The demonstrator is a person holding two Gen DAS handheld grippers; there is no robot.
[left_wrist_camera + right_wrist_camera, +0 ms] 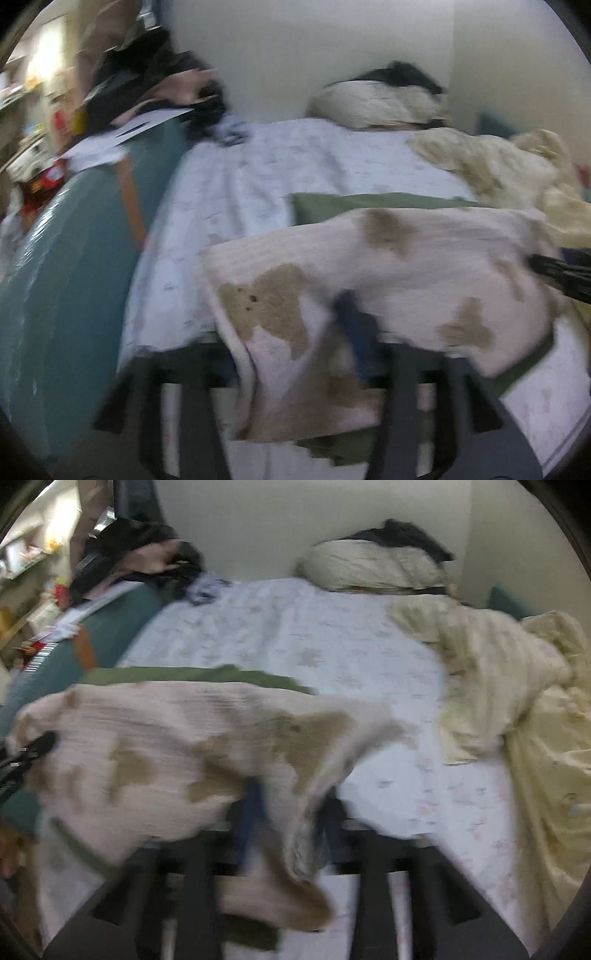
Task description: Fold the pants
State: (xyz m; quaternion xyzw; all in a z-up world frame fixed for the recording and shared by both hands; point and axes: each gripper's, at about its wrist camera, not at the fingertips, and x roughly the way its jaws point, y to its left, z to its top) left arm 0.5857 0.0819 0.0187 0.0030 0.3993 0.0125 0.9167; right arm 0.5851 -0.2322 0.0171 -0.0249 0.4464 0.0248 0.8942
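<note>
The pants (399, 258) are pale pink with tan bear patches and a green lining, lifted in a fold above the bed. My left gripper (328, 332) is shut on the pants' near edge; cloth drapes over its fingers. My right gripper (288, 812) is shut on the other end of the pants (166, 746), which hang over its jaws. The right gripper's tip shows at the right edge of the left wrist view (561, 277); the left gripper shows at the left edge of the right wrist view (26, 757). Both views are blurred by motion.
The bed (314, 642) has a white floral sheet. A pillow (373, 568) lies at the head by the wall. A crumpled cream duvet (517, 701) lies along the right side. A teal mattress edge (62, 277) and a clothes pile (155, 74) stand left.
</note>
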